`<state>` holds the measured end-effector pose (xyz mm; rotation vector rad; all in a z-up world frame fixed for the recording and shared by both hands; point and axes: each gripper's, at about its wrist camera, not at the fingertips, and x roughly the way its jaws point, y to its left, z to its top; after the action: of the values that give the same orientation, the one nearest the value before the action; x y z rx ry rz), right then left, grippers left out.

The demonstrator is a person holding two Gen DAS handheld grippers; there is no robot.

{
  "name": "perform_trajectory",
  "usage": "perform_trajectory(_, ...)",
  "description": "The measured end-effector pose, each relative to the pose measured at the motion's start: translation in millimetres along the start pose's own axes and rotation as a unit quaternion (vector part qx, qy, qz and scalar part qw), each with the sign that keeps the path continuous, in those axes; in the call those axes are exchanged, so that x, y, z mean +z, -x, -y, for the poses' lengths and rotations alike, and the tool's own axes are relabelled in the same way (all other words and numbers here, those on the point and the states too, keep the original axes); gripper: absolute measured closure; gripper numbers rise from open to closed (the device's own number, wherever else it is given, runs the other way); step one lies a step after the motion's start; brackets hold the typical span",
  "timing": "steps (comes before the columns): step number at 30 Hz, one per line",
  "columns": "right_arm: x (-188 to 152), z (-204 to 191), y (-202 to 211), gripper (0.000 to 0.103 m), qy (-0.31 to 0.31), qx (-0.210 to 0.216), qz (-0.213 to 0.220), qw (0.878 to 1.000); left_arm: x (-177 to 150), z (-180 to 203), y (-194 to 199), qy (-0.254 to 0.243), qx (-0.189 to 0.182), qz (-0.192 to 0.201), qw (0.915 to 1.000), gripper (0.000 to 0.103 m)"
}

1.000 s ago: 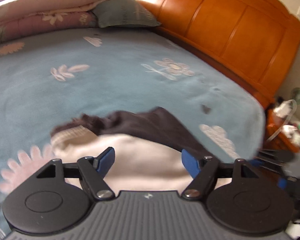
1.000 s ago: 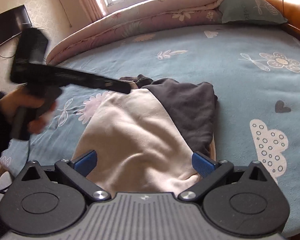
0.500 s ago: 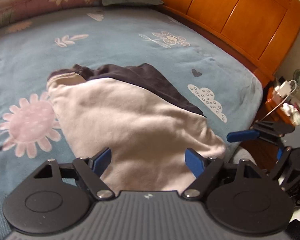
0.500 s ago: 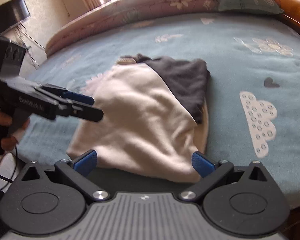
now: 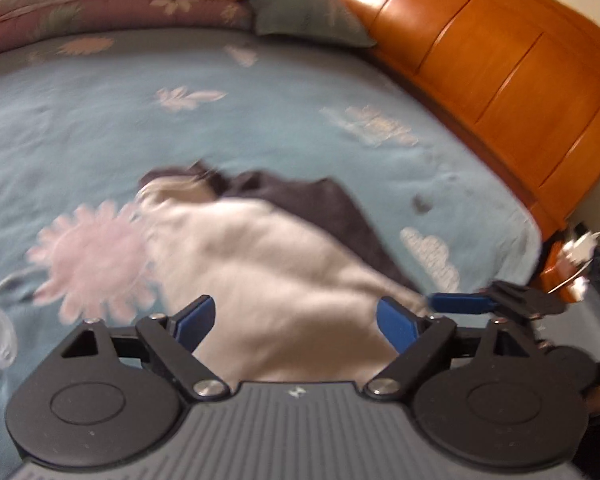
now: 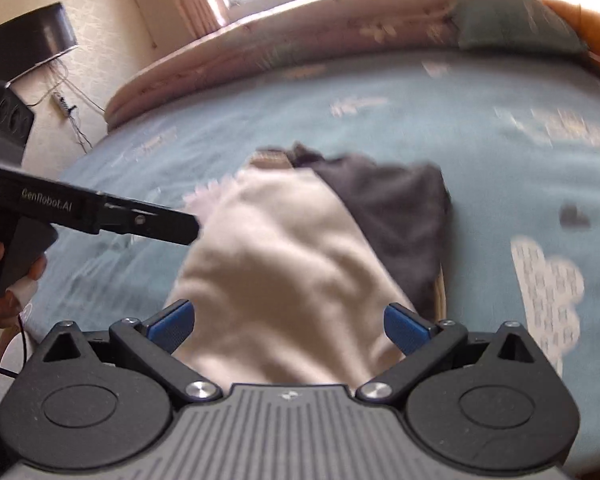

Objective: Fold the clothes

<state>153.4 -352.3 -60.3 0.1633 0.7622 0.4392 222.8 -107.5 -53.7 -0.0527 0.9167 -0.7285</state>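
A folded garment, cream (image 5: pixel 284 280) with a dark grey part (image 5: pixel 311 204), lies on the blue flowered bedspread (image 5: pixel 100 140). My left gripper (image 5: pixel 296 324) hovers over its near end, jaws still opening, nothing pinched between the blue pads. From the right wrist view the same garment (image 6: pixel 284 264) lies flat, its dark part (image 6: pixel 395 216) to the right. My right gripper (image 6: pixel 288 326) stands open above the garment's near edge, empty. The left gripper's black body (image 6: pixel 100 212) reaches in from the left, held by a hand (image 6: pixel 4 280). The right gripper's blue finger (image 5: pixel 459 303) shows at the right.
A wooden headboard (image 5: pixel 499 64) runs along the right of the bed. A rolled quilt (image 6: pixel 284 52) and a green pillow (image 5: pixel 307 16) lie at the far end. A bedside stand with cables (image 5: pixel 571 264) sits past the bed's corner. A dark screen (image 6: pixel 32 36) hangs on the wall.
My left gripper has pulled back and up from the garment, now showing it whole, and its jaws have widened. The right gripper stays open over the near edge.
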Motion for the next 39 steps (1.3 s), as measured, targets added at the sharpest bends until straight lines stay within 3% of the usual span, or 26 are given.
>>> perform_trajectory(3,12,5,-25,0.000,-0.003,0.013,-0.007,1.000,5,1,-27,-0.007,0.002,-0.011,0.9999,0.014)
perform_trajectory(6,1,26,-45,0.000,-0.042,-0.011,-0.034,0.998,-7,-24,-56,0.039,0.026,-0.035,0.9983,0.015)
perform_trajectory(9,-10,41,-33,0.000,-0.067,0.012,-0.017,0.998,-5,-40,-52,0.086,0.005,-0.014,0.9962,0.015)
perform_trajectory(12,0,44,-18,0.000,-0.072,0.018,-0.012,0.997,16,-38,-41,0.085,0.001,0.000,0.9963,0.015)
perform_trajectory(15,24,33,-20,0.000,-0.031,0.021,0.007,0.999,35,-35,-43,0.068,-0.027,0.022,0.9971,0.012)
perform_trajectory(16,33,29,-25,0.000,-0.017,0.030,0.012,0.999,38,-36,-50,0.065,-0.025,0.017,0.9974,0.012)
perform_trajectory(19,51,18,-54,0.000,0.004,0.058,0.006,0.998,34,-58,-80,0.083,0.031,-0.013,0.9960,0.013)
perform_trajectory(20,50,18,-66,0.000,0.000,0.059,-0.004,0.998,31,-65,-82,0.095,0.029,-0.010,0.9950,0.014)
perform_trajectory(23,40,23,-97,0.000,-0.021,0.049,-0.042,0.998,24,-80,-75,0.124,-0.004,0.015,0.9922,0.014)
perform_trajectory(28,30,15,-93,0.000,0.036,0.035,-0.034,0.998,50,-77,-68,0.102,-0.033,0.022,0.9940,0.013)
perform_trajectory(32,28,13,-93,0.000,0.038,0.027,-0.033,0.998,74,-74,-98,0.074,-0.104,-0.014,0.9917,0.013)
perform_trajectory(34,27,11,-94,0.000,0.040,0.025,-0.030,0.998,79,-77,-120,0.065,-0.085,-0.033,0.9937,0.013)
perform_trajectory(36,26,12,-93,0.000,0.037,0.026,-0.028,0.999,85,-84,-128,0.054,-0.014,-0.022,0.9982,0.016)
perform_trajectory(38,25,13,-92,0.000,0.032,0.028,-0.026,0.999,92,-92,-125,0.049,0.057,-0.001,0.9972,0.016)
perform_trajectory(39,25,13,-92,0.000,0.032,0.028,-0.025,0.999,94,-95,-118,0.053,0.056,0.009,0.9970,0.016)
